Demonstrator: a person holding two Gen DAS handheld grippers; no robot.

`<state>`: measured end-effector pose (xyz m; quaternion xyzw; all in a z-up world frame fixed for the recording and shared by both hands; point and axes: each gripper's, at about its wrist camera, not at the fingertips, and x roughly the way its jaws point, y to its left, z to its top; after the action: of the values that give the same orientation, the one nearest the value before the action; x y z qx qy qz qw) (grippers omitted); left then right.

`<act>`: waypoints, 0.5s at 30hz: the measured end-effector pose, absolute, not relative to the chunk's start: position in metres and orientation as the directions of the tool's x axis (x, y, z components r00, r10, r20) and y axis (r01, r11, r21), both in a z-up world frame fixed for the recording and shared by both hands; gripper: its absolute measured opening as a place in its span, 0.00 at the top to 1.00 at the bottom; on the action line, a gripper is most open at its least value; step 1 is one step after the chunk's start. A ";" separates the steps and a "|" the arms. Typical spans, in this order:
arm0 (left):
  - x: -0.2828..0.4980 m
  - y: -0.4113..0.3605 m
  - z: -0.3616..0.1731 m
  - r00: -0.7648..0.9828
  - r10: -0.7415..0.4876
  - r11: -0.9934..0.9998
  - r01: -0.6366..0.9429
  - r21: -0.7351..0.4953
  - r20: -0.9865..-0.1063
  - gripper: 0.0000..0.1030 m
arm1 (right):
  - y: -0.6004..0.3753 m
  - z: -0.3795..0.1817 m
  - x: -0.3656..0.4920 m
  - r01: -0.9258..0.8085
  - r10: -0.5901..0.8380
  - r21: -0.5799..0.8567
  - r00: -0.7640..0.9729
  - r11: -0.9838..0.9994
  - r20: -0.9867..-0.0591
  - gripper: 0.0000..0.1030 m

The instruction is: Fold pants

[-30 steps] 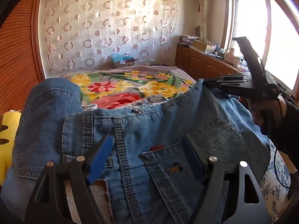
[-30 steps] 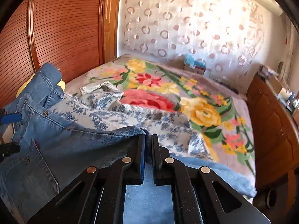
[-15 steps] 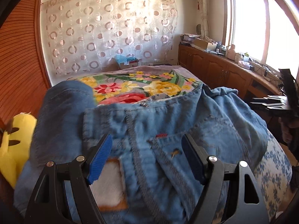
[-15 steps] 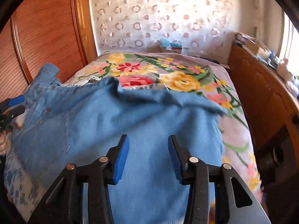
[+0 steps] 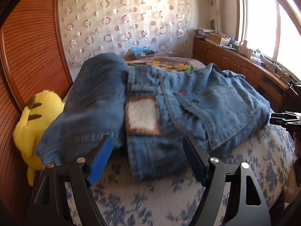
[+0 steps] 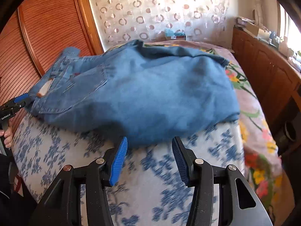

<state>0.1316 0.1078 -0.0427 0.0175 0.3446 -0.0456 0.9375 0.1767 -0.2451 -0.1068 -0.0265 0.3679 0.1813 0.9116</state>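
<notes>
Right tongs (image 6: pixel 148 158) released the jeans (image 6: pixel 143 94), now dropped onto the bed.

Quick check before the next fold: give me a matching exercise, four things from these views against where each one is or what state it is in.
Things:
1. jeans
2. yellow plush toy
3. left tongs
4. cardboard box

Places or states:
A. against the wooden wall panel
B. open, nothing between the pads
C. far end of the bed, by the curtain
D. bunched on the blue floral cover

Pairs: 1-D, 2-A, 3-B, 4-C
</notes>
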 end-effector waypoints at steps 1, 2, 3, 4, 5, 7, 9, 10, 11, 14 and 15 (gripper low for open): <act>0.129 0.110 -0.046 0.755 -0.071 0.996 0.093 0.000 -0.652 0.25 | -0.241 -0.108 0.178 -0.350 0.310 0.086 0.659 0.933 -0.685 0.50; 0.127 0.111 -0.049 0.752 -0.069 0.996 0.090 -0.002 -0.656 0.25 | -0.241 -0.108 0.173 -0.349 0.309 0.085 0.659 0.933 -0.686 0.50; 0.126 0.112 -0.052 0.749 -0.067 0.996 0.087 -0.003 -0.659 0.25 | -0.237 -0.109 0.168 -0.350 0.311 0.086 0.660 0.933 -0.684 0.50; 0.124 0.113 -0.055 0.746 -0.066 0.996 0.084 -0.004 -0.663 0.25 | -0.235 -0.111 0.167 -0.351 0.314 0.089 0.660 0.932 -0.683 0.50; 0.123 0.113 -0.059 0.743 -0.069 0.996 0.085 -0.008 -0.665 0.25 | -0.232 -0.111 0.166 -0.351 0.315 0.090 0.661 0.932 -0.681 0.50; 0.120 0.114 -0.063 0.739 -0.077 0.996 0.091 -0.014 -0.669 0.25 | -0.225 -0.112 0.162 -0.354 0.318 0.091 0.661 0.931 -0.679 0.50; 0.119 0.113 -0.067 0.736 -0.082 0.995 0.096 -0.016 -0.672 0.25 | -0.223 -0.112 0.161 -0.360 0.323 0.093 0.656 0.928 -0.682 0.50; 0.119 0.112 -0.069 0.733 -0.087 0.995 0.102 -0.017 -0.674 0.25 | -0.224 -0.113 0.160 -0.366 0.327 0.093 0.653 0.926 -0.684 0.50; 0.119 0.112 -0.070 0.731 -0.093 0.994 0.109 -0.018 -0.676 0.30 | -0.229 -0.108 0.158 -0.370 0.329 0.095 0.646 0.924 -0.689 0.50; 0.122 0.109 -0.075 0.719 -0.091 0.993 0.115 -0.011 -0.689 0.34 | -0.227 -0.106 0.159 -0.363 0.317 0.087 0.643 0.928 -0.697 0.50; 0.123 0.109 -0.076 0.716 -0.094 0.993 0.120 -0.011 -0.691 0.36 | -0.224 -0.107 0.162 -0.359 0.311 0.083 0.643 0.930 -0.700 0.50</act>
<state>0.1235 0.1086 -0.0761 0.0175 0.3722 -0.0578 0.9262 0.1621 -0.2245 -0.1074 -0.0319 0.3797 0.1848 0.9059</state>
